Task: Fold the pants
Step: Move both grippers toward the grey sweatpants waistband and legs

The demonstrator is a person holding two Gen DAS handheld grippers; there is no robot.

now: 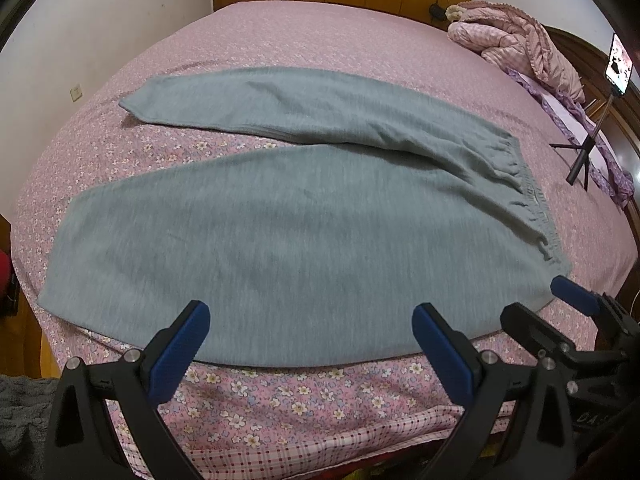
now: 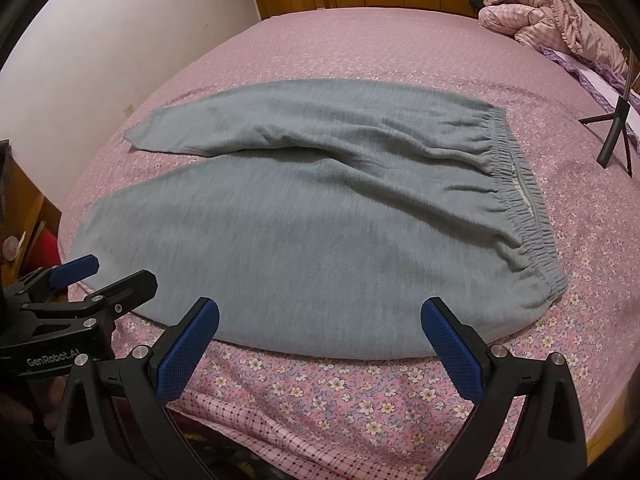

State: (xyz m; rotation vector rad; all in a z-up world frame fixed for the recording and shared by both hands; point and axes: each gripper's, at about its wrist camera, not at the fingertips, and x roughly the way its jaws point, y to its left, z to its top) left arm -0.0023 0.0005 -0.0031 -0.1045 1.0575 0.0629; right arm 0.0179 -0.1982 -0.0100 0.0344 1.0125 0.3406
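One pair grey sweatpants [image 1: 280,216], flat on floral bedsheet [image 1: 280,396], waistband [image 2: 520,184] at 3 o'clock; left gripper [image 1: 310,334] and right gripper [image 2: 320,328] both spread wide, empty, probably poised for the near hem.

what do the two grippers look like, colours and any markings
Both are black plastic clamp frames with silver bolts. The left gripper and right gripper each carry two blue textured fingers. The left one's body bears white GenRobot.AI lettering.

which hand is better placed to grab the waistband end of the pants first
Right. The right gripper hangs open near the pants, on the elastic waistband side; the left gripper, also open, faces the leg-cuff half.
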